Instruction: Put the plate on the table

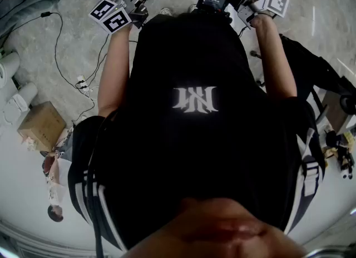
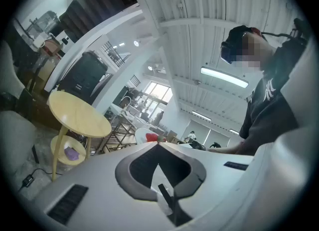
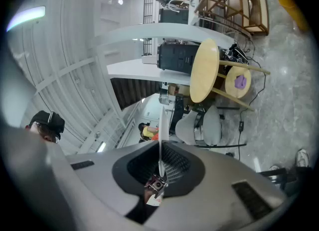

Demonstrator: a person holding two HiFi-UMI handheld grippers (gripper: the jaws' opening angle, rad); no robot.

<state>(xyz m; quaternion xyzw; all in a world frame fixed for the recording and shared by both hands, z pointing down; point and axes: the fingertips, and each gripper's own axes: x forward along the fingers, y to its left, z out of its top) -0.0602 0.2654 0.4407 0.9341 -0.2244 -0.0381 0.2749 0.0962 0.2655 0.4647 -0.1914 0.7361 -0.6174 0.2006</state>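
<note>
The table (image 2: 79, 114) is round with a smooth, pale wood top, slim legs of the same wood and 1 smaller round shelf (image 2: 62, 148) below, where a small purple thing (image 2: 73, 152) lies. The floor (image 1: 67, 56) is glossy grey stone with marbled veins, and a brown cardboard box (image 1: 41, 124) sits on it at the person's left. Both grippers have rounded, matte white shells, with dark ribbed pads lining the jaws.

The plate (image 3: 160, 125) is plain, thin and white. From the right gripper view it shows edge-on as 1 narrow bright line. The right gripper (image 3: 159, 150) has its 2 jaws drawn almost together, pinching that rim. In the left gripper view, a white wedge of the plate lies between the narrowly set jaws of the left gripper (image 2: 158, 150), which appear to clamp it. Just past them something red (image 2: 151, 137) rests on the plate. The plate is up in the air between the 2 grippers, in front of the person and well apart from the table.
</note>
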